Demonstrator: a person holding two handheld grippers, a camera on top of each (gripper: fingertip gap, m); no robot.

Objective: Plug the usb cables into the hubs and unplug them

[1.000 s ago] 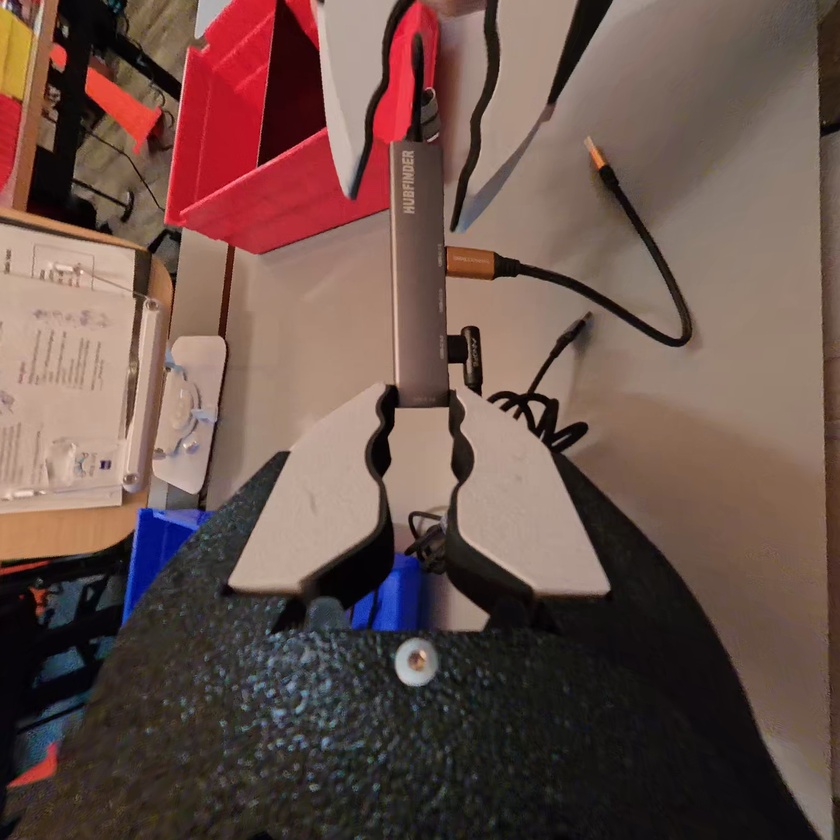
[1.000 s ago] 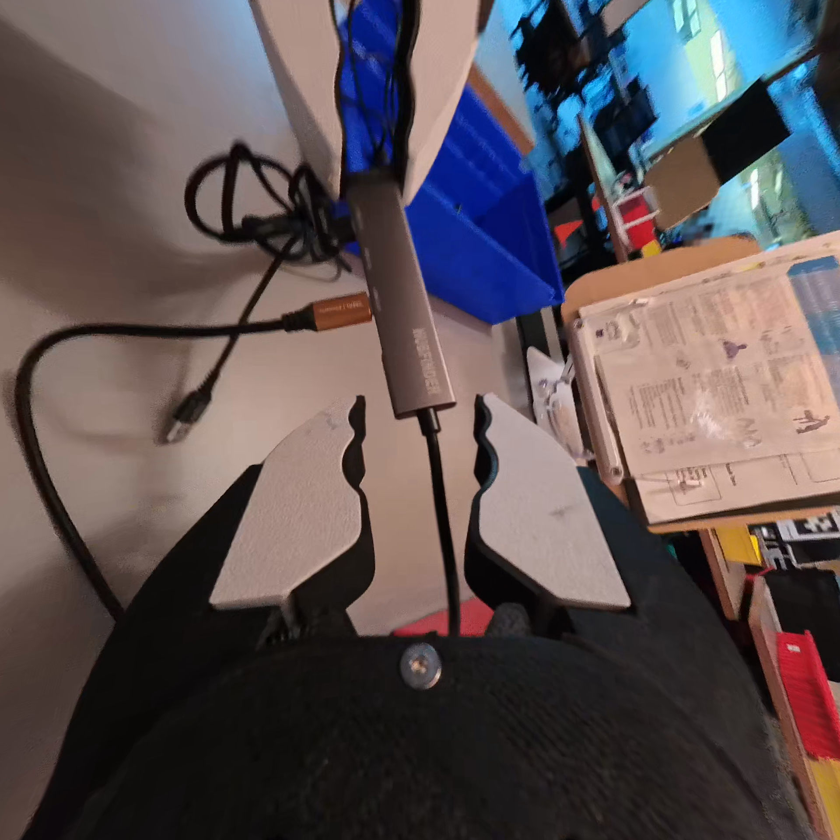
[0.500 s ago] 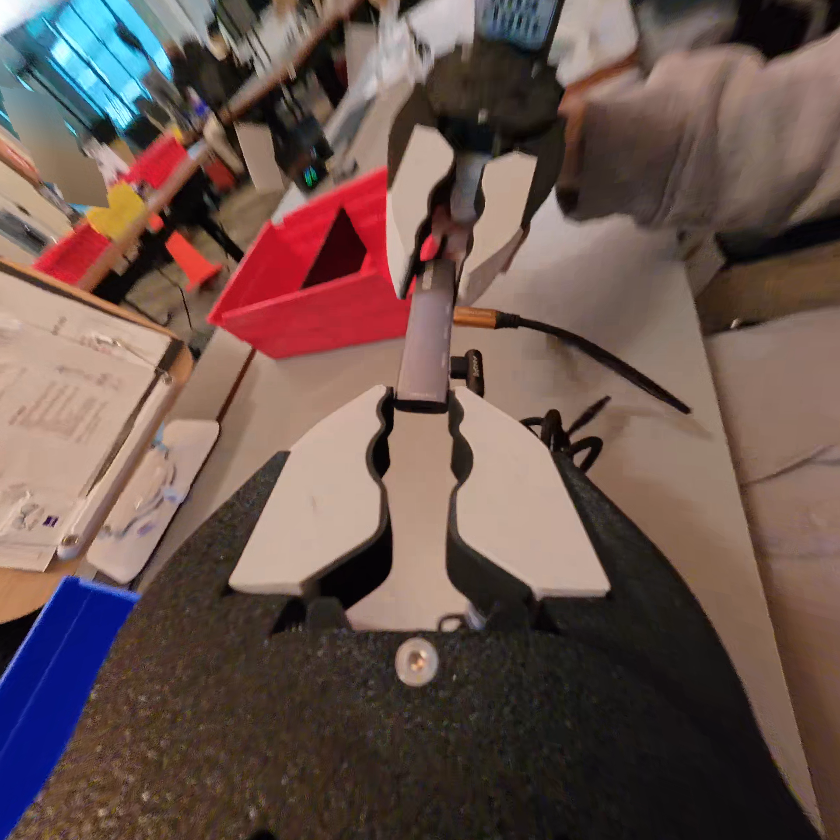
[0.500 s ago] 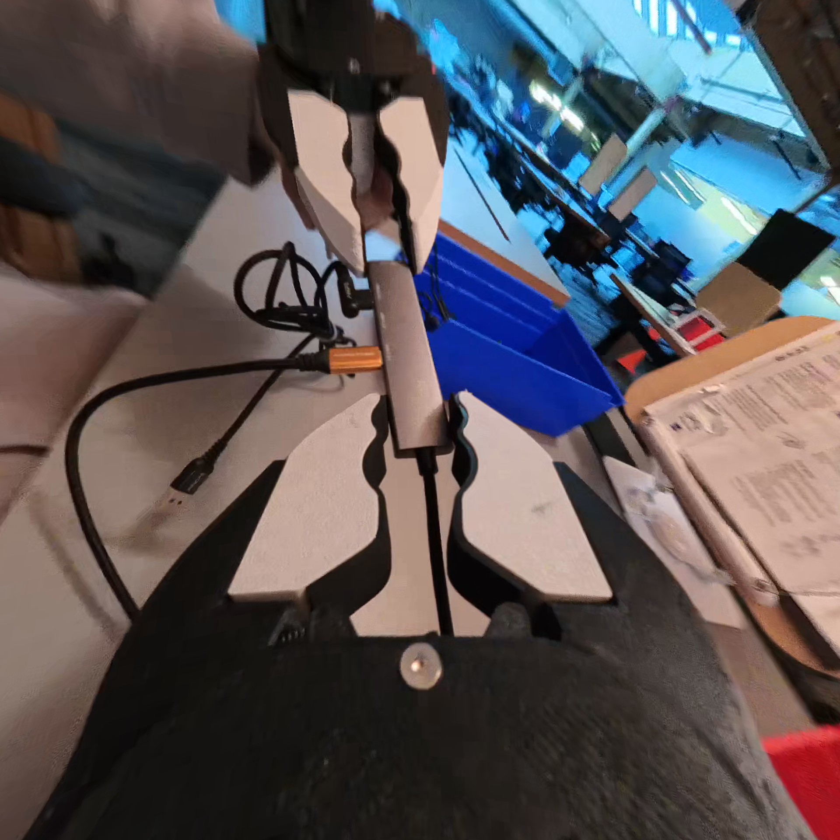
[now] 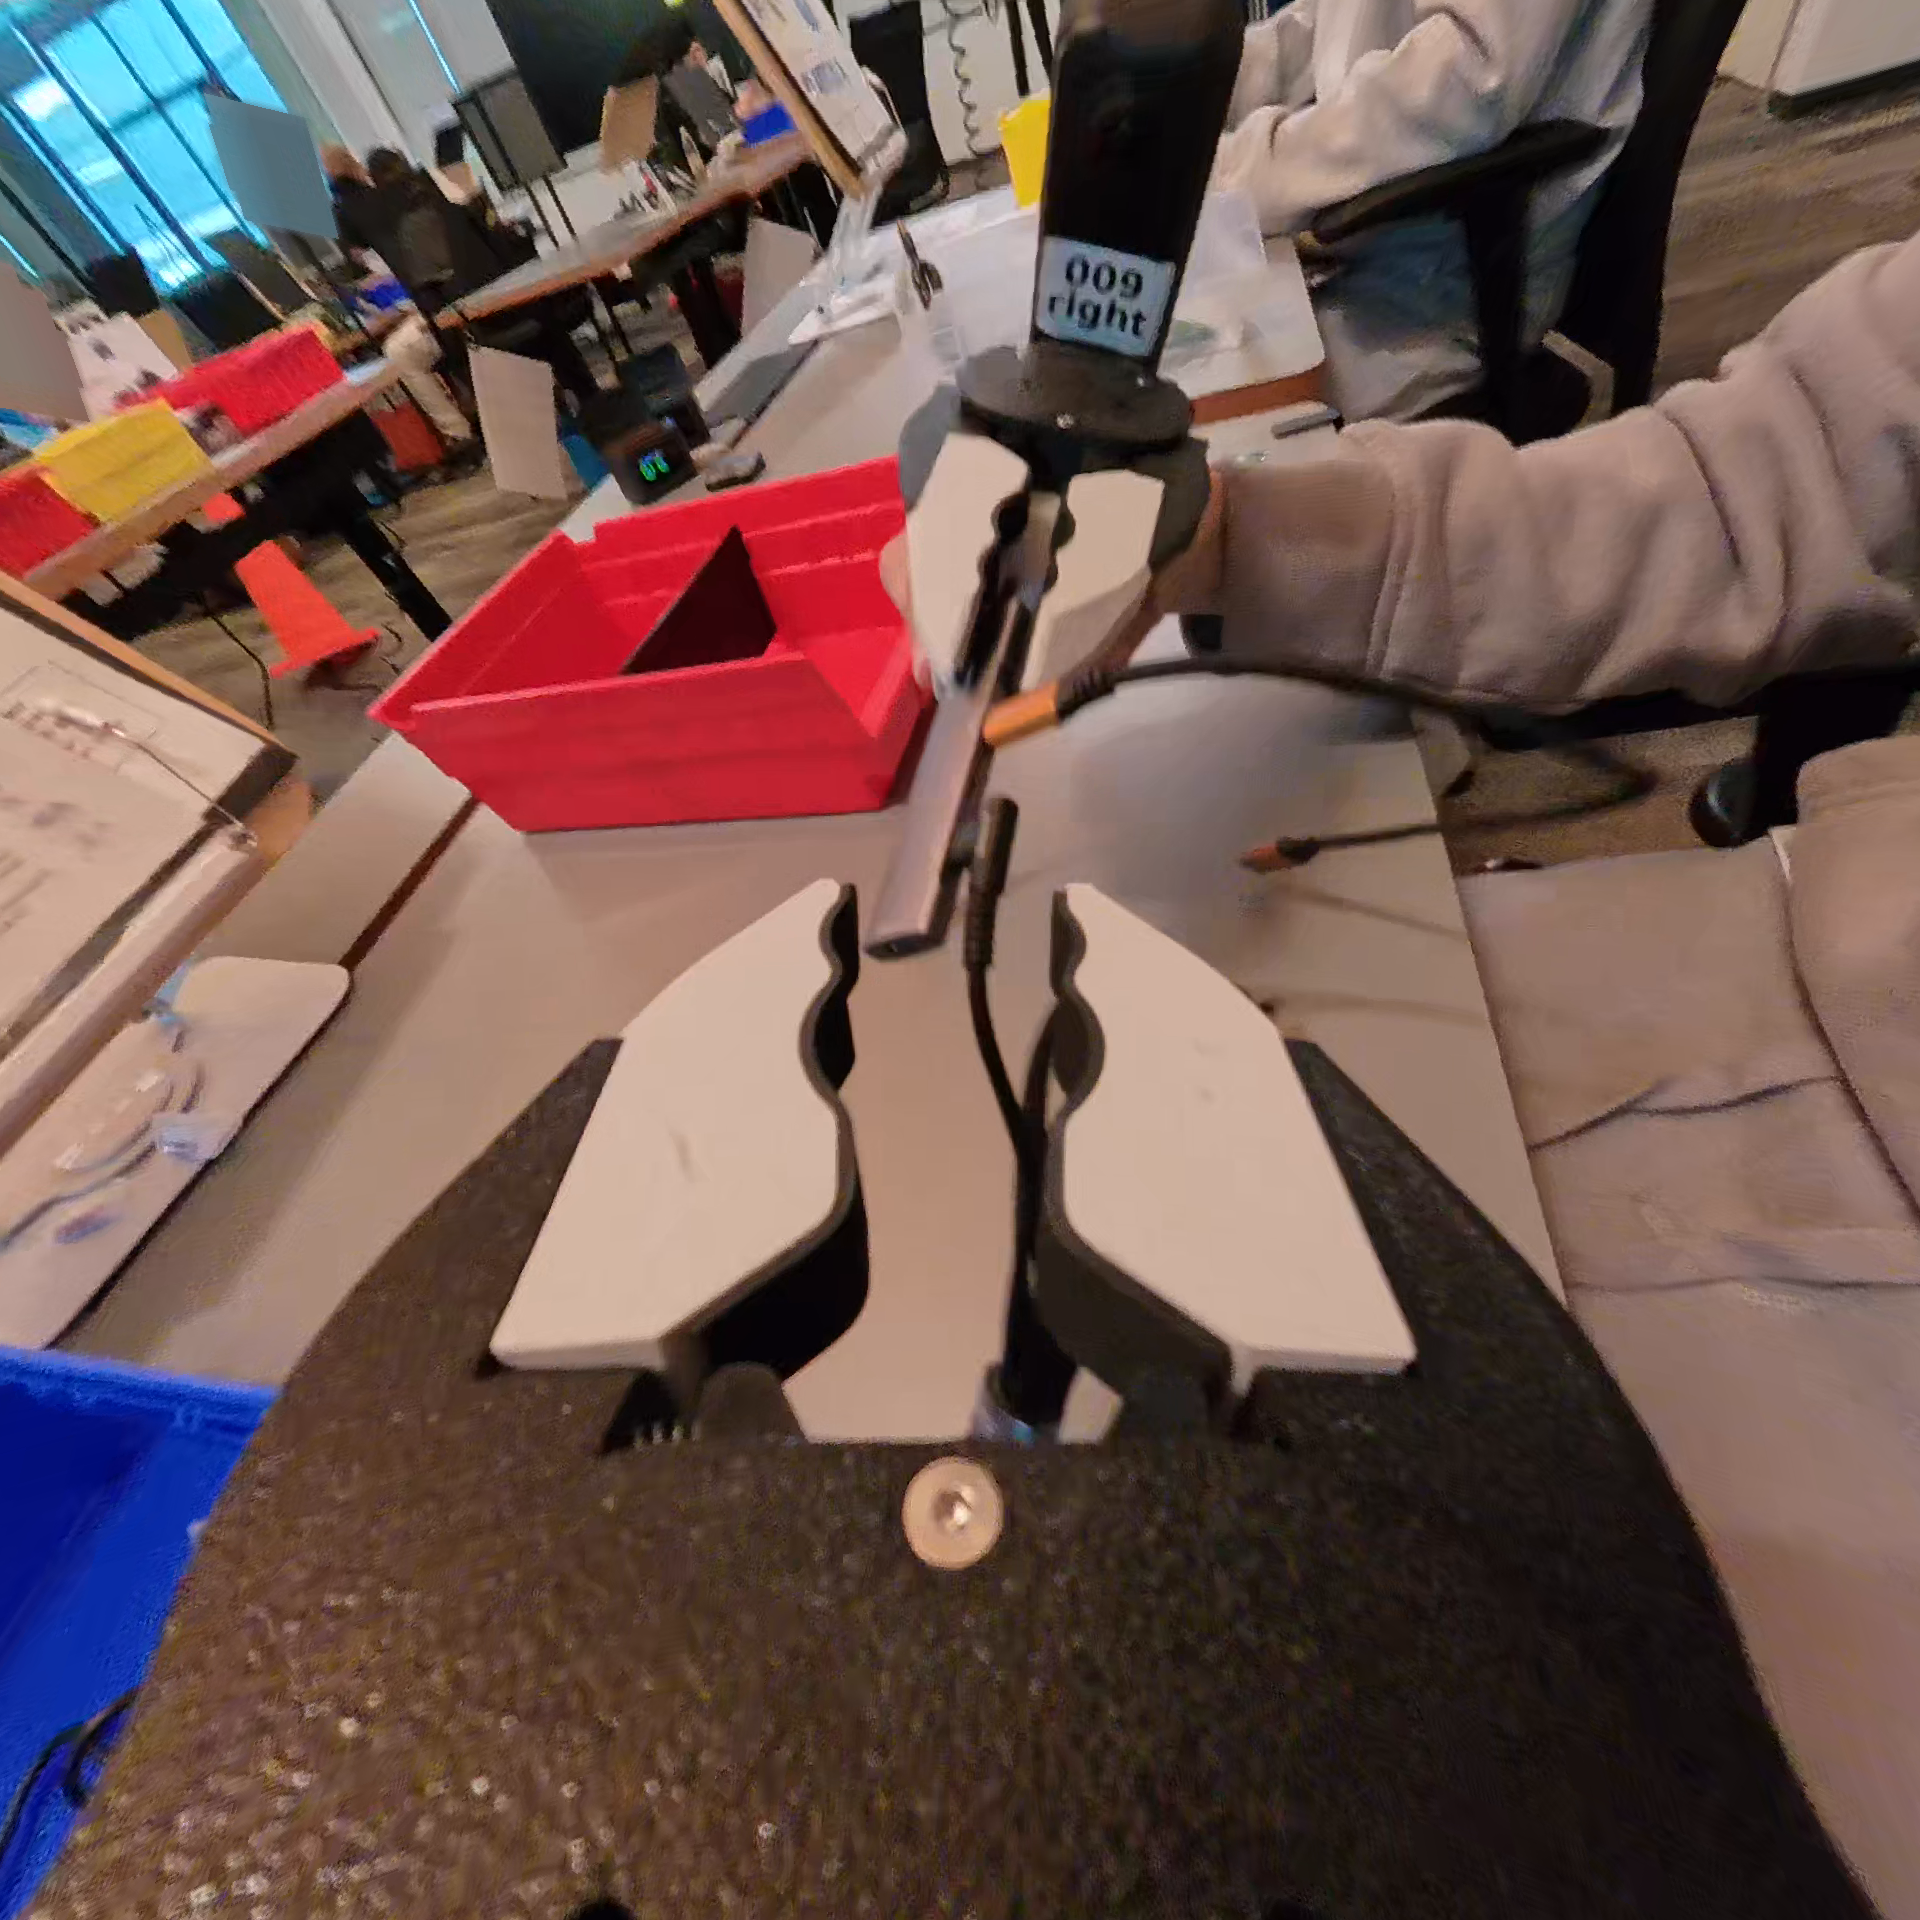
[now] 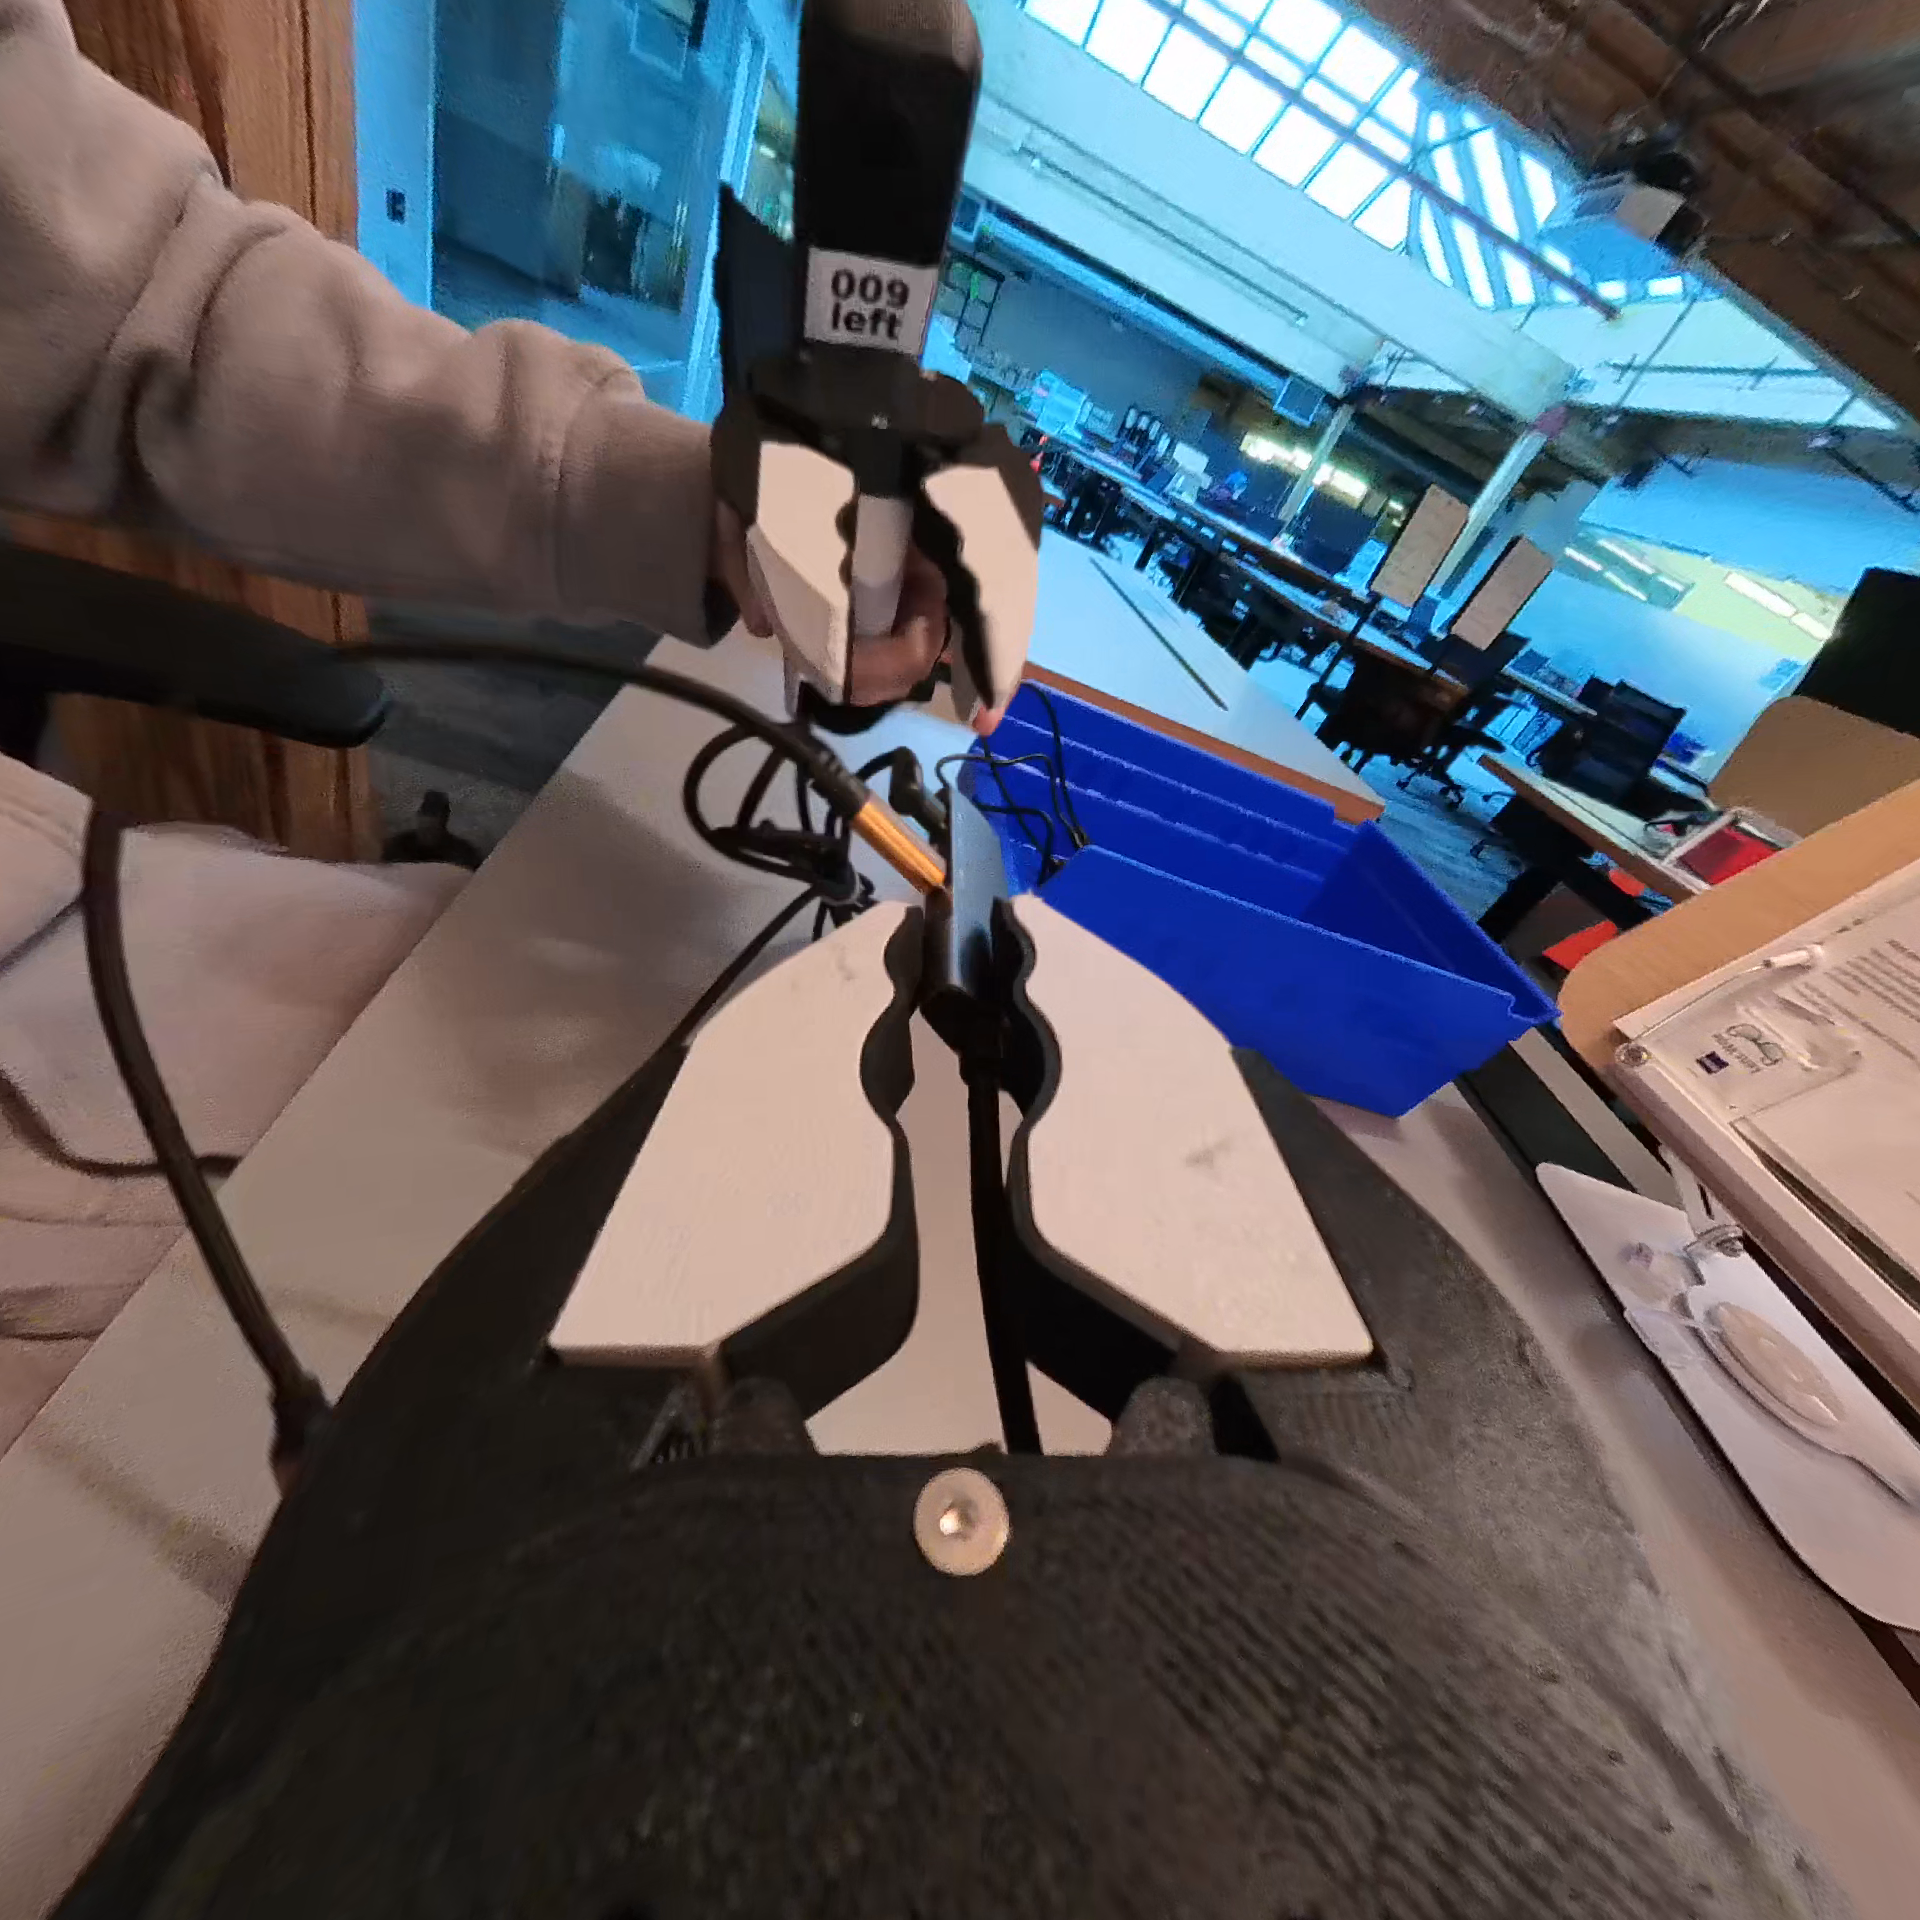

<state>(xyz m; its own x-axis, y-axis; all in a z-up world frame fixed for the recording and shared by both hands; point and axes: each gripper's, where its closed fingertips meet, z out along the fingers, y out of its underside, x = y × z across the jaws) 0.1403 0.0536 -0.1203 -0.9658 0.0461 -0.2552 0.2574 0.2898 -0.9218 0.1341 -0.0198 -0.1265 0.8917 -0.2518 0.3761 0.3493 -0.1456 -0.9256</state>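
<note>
A slim grey USB hub (image 5: 928, 821) hangs tilted above the pale table (image 5: 582, 935). My right gripper (image 6: 956, 920) is shut on the hub's (image 6: 974, 862) cable end; it shows opposite in the left wrist view (image 5: 977, 675). My left gripper (image 5: 954, 904) is open, with the hub's free end just at its fingertips and untouched. An orange-collared plug (image 5: 1023, 717) and a black plug (image 5: 992, 842) sit in the hub's side. The black plug's cable runs down between my left fingers. The orange cable's other plug (image 5: 1278, 854) lies loose on the table.
A red bin (image 5: 665, 717) stands behind the hub and a blue bin (image 6: 1247, 935) by my left gripper (image 6: 899, 707). A clipboard with papers (image 5: 83, 810) and a white plastic pack (image 5: 135, 1122) lie at the table's side. A black cable coil (image 6: 769, 831) lies on the table. Left tips to right tips: about 8 centimetres.
My left gripper has opened and let go of the hub. My right gripper has shut on the hub's cable end. Both views have tilted up from the table and the hub is raised.
</note>
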